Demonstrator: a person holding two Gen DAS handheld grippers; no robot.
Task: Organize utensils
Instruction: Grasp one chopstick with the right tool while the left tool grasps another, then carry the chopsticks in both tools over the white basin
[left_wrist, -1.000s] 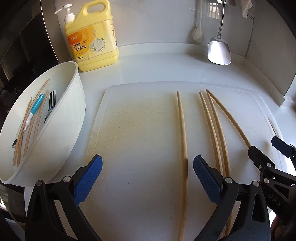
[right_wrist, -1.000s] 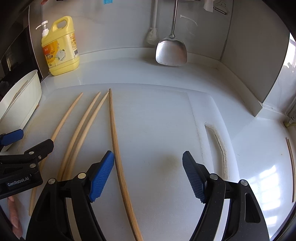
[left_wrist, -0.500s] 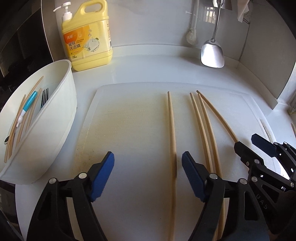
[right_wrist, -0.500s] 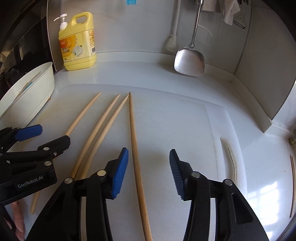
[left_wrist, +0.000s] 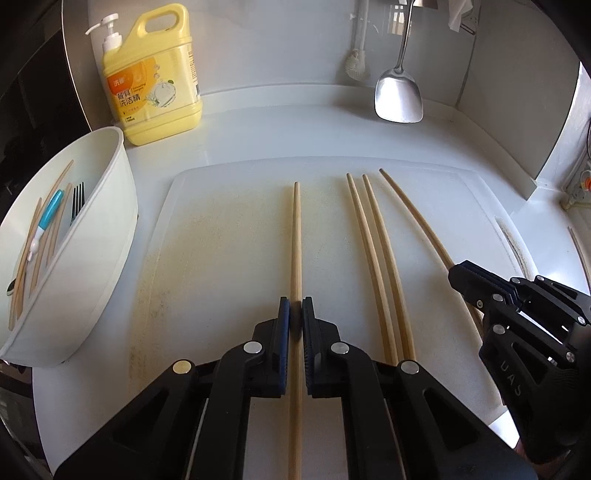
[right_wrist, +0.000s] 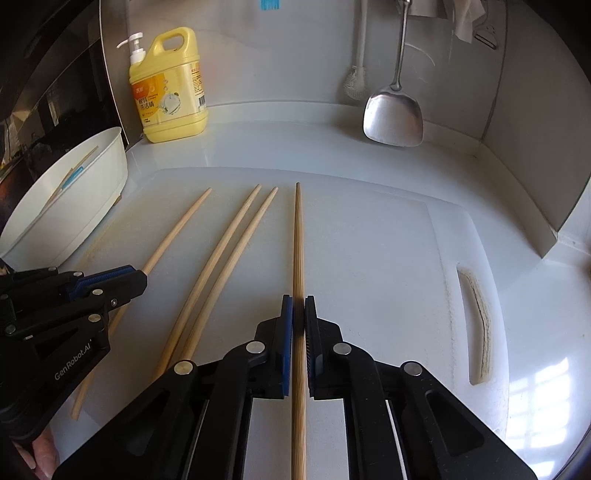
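Left gripper (left_wrist: 295, 314) clamped on leftmost chopstick (left_wrist: 296, 236), right gripper (right_wrist: 298, 314) on rightmost chopstick (right_wrist: 297, 240), mid cutting board (left_wrist: 221, 258). Light, stiff, slick; likely pivots unless gripped mid-length.

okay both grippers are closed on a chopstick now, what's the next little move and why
Probably lift both straight up a little. The left gripper is shut on the leftmost chopstick and the right gripper on the rightmost chopstick, both still flat on the cutting board; the white bin holding utensils sits left.
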